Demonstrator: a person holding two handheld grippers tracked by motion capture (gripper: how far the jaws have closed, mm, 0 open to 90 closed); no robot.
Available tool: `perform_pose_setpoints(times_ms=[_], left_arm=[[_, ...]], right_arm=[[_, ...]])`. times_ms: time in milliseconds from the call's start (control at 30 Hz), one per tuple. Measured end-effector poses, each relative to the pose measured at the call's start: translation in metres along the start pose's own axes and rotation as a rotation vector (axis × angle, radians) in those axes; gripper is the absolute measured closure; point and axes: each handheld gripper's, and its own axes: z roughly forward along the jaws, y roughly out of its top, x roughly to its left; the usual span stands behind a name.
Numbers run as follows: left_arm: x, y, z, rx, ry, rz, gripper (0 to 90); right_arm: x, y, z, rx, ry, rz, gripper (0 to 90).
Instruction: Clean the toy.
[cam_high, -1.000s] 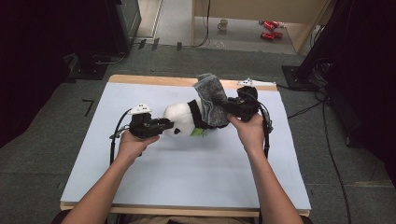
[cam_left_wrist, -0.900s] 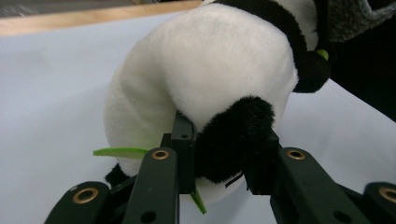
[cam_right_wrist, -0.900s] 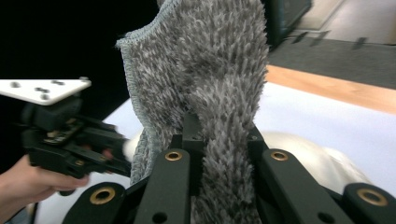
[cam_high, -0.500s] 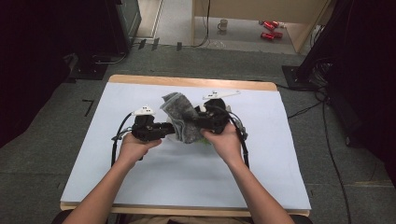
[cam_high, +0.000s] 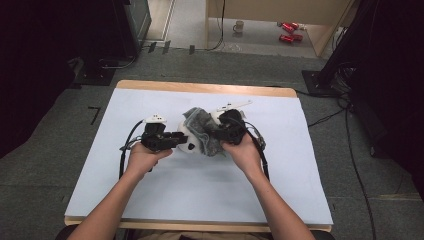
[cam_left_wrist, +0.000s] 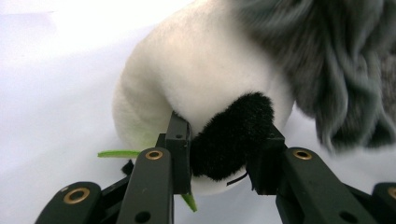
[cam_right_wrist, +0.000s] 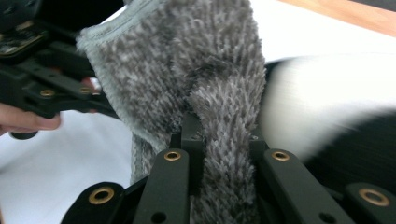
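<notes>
My left hand-held gripper (cam_left_wrist: 219, 154) grips the black limb (cam_left_wrist: 232, 135) of the plush toy (cam_high: 188, 141); its jaws have just been opening slightly, pads on the limb. My right hand-held gripper (cam_right_wrist: 224, 149) is clamped on a fold of the grey cloth (cam_right_wrist: 196, 79). Toy and cloth sit mid-worktop (cam_high: 300, 165), between both grippers.
</notes>
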Motion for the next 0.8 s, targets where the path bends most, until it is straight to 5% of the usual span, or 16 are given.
perform_pose_setpoints(times_ms=[100, 800], left_arm=[[-0.002, 0.001, 0.002, -0.001, 0.006, 0.017, 66.7], [0.009, 0.002, 0.001, 0.003, -0.010, -0.017, 66.8]], right_arm=[[-0.014, -0.001, -0.006, -0.005, 0.020, 0.054, 78.6], [-0.078, -0.012, -0.049, -0.083, -0.018, 0.214, 78.6]])
